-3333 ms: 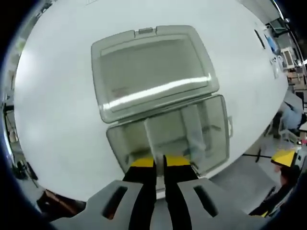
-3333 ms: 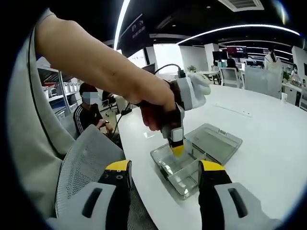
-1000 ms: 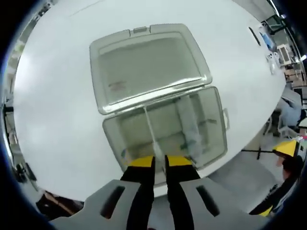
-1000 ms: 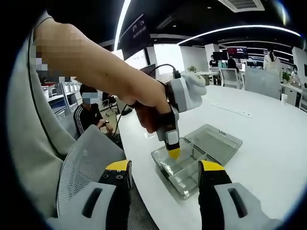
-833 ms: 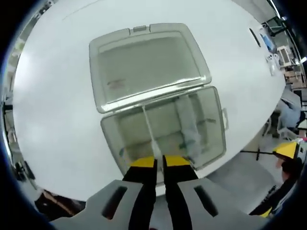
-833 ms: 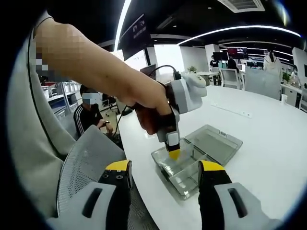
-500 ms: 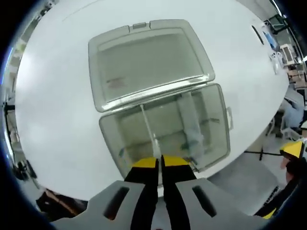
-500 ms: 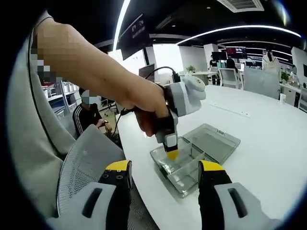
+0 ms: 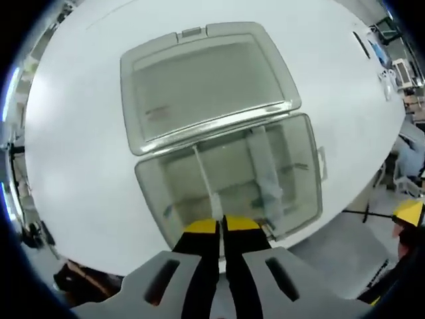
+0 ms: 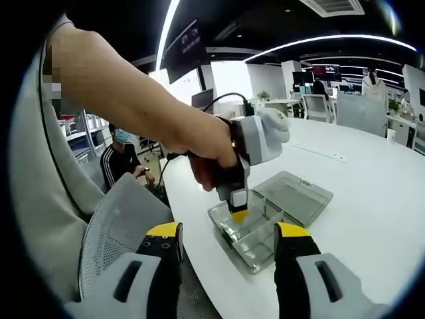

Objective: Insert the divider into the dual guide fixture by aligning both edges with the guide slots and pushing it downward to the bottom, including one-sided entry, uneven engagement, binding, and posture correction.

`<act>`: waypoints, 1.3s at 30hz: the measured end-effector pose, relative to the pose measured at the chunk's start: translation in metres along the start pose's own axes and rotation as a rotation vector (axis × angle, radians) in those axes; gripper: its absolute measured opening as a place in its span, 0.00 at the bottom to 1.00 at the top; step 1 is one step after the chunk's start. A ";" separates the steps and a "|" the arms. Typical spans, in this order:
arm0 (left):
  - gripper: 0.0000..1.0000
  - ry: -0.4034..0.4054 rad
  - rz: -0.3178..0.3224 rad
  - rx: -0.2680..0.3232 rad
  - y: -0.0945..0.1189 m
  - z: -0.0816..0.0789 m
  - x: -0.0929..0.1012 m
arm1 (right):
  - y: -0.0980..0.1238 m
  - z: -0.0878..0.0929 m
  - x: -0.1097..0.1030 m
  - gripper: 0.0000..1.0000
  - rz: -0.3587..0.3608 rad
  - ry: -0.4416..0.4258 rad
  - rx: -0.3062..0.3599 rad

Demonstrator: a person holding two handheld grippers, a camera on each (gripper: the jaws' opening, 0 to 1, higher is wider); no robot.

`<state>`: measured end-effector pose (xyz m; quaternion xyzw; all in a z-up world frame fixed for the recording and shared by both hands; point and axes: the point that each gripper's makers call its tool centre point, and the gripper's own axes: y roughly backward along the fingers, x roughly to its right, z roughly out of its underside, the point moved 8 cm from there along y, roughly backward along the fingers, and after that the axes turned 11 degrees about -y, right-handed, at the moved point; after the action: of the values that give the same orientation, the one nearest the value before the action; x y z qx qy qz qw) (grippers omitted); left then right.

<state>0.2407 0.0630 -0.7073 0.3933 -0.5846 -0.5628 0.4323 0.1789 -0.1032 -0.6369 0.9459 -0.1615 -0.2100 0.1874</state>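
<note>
Directly ahead of the left gripper (image 9: 221, 226), a clear box (image 9: 302, 199) is seen lying open on the white table (image 9: 73, 133), its lid (image 9: 199, 83) folded flat beyond the tray. The yellow-tipped jaws are pressed almost together on the near top edge of the divider (image 9: 204, 176), a thin clear panel running away from the tips across the tray toward the hinge (how deep it sits in its slots cannot be told). Just to the right of it a second clear partition (image 9: 264, 169) stands in the tray. At the right edge of this view one yellow tip of the right gripper (image 9: 408, 212) is seen, beyond the table edge. In the right gripper view, the right gripper (image 10: 227, 240) is held wide apart with nothing between its jaws, well short of the box (image 10: 255, 244). Ahead of it the left gripper (image 10: 238, 214) is gripped by a hand (image 10: 202, 156) and pointed down into the tray. A grey mesh chair (image 10: 116, 229) is seen beside the left jaw, at the table (image 10: 372, 199) edge.
</note>
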 end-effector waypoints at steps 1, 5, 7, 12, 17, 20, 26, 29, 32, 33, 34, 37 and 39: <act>0.00 -0.006 -0.005 -0.003 0.000 0.000 0.001 | 0.000 0.000 0.000 0.52 0.000 -0.001 -0.001; 0.00 -0.015 -0.011 -0.007 -0.001 -0.001 0.000 | 0.000 0.000 0.000 0.52 0.003 -0.003 0.002; 0.00 -0.017 -0.008 -0.003 0.000 0.001 0.000 | 0.001 0.000 0.000 0.52 0.003 -0.004 0.002; 0.00 -0.011 0.017 0.027 0.001 0.003 -0.004 | 0.002 0.001 -0.001 0.52 0.005 -0.002 0.000; 0.02 -0.026 0.046 0.063 0.006 0.006 -0.006 | 0.002 0.000 -0.003 0.52 0.004 0.003 -0.006; 0.07 -0.014 0.069 0.085 0.007 0.006 -0.006 | 0.002 -0.001 -0.004 0.53 0.003 0.007 -0.008; 0.09 0.023 0.111 0.138 0.015 0.010 -0.009 | 0.002 -0.003 -0.006 0.53 0.003 0.015 -0.011; 0.12 0.039 0.140 0.173 0.018 0.013 -0.012 | 0.002 -0.002 -0.005 0.53 0.006 0.016 -0.011; 0.15 0.041 0.162 0.207 0.021 0.018 -0.015 | 0.003 -0.002 -0.004 0.53 0.009 0.012 -0.008; 0.16 0.043 0.175 0.223 0.022 0.021 -0.016 | 0.004 -0.001 -0.003 0.53 0.010 0.010 -0.008; 0.17 0.043 0.180 0.230 0.022 0.022 -0.017 | 0.004 -0.001 -0.002 0.53 0.011 0.009 -0.007; 0.21 0.058 0.205 0.290 0.026 0.030 -0.022 | 0.005 0.001 -0.001 0.54 0.013 0.010 -0.008; 0.21 0.059 0.226 0.332 0.028 0.035 -0.024 | 0.006 0.002 0.000 0.54 0.017 0.016 -0.015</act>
<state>0.2157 0.0985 -0.6808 0.4073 -0.6968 -0.3949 0.4389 0.1763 -0.1090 -0.6363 0.9447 -0.1664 -0.2022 0.1974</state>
